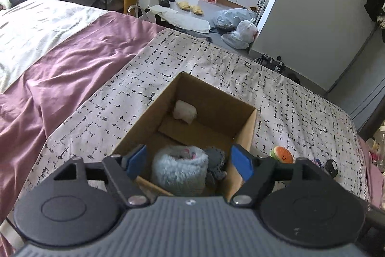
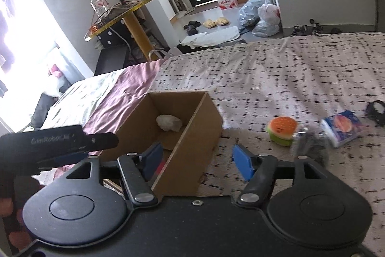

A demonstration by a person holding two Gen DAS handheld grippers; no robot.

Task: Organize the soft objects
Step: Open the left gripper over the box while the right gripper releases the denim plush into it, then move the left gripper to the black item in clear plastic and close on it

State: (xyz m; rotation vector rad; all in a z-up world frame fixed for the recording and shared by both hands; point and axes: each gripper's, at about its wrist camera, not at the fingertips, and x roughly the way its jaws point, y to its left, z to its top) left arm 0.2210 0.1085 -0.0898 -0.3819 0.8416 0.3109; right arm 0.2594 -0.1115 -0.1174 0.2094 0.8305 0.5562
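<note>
With both grippers' jaws wide and empty, the left gripper hung over the fluffy roll in the cardboard box, while the right gripper straddled its wall and risked tipping it.

Open brown cardboard box: plain brown
Fluffy rolled sock: pale blue-grey
Bedspread: white, black dashes
Burger-shaped soft toy: orange, green
</note>
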